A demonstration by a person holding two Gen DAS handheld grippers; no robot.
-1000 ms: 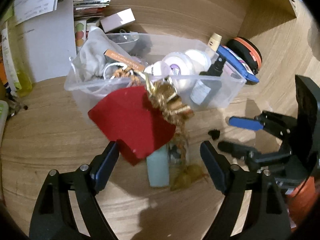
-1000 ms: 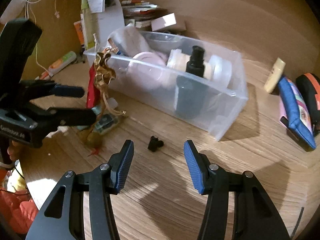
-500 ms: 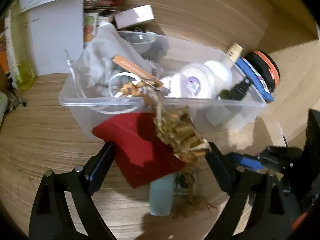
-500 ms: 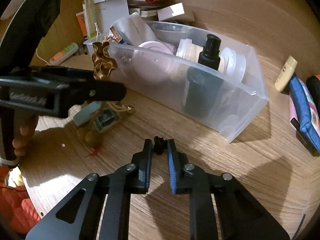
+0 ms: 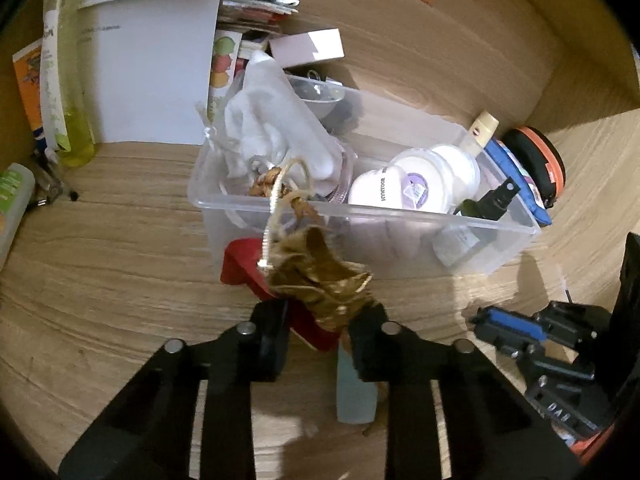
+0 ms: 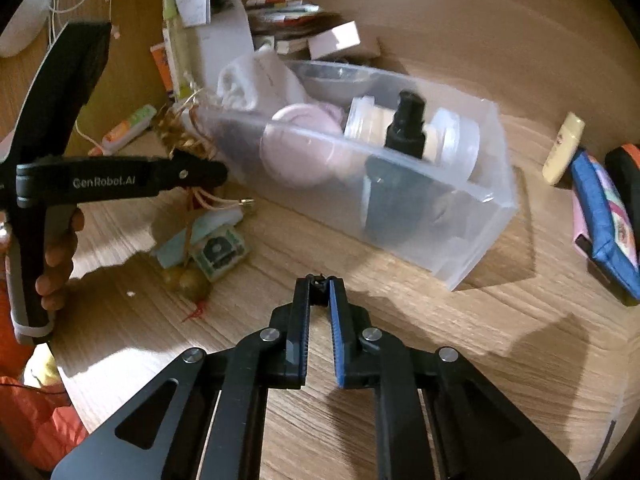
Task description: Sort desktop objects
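A gold ribbon ornament (image 5: 320,272) with a red card (image 5: 240,264) hangs over the front rim of the clear plastic bin (image 5: 248,204). My left gripper (image 5: 324,316) is closing its jaws on the ribbon and card, and both pads press on them. Under it a pale blue tube (image 5: 354,396) lies on the desk. In the right wrist view, my right gripper (image 6: 319,282) is closing on a small black piece (image 6: 319,279) pinched at its fingertips, just in front of the bin (image 6: 500,208). The left gripper (image 6: 208,172) shows there at the bin's left end.
The bin holds white jars (image 5: 416,188), a dark spray bottle (image 6: 406,128) and a white cloth (image 5: 260,128). A blue pouch (image 6: 604,216), a cream tube (image 6: 564,148) and an orange-black case (image 5: 540,160) lie right of it. Papers and a yellow bottle (image 5: 68,80) stand at the back left.
My left gripper moved in toward the bin and its wide-open jaws closed on the gold ribbon and red card. The right gripper's jaws closed on the small black piece.
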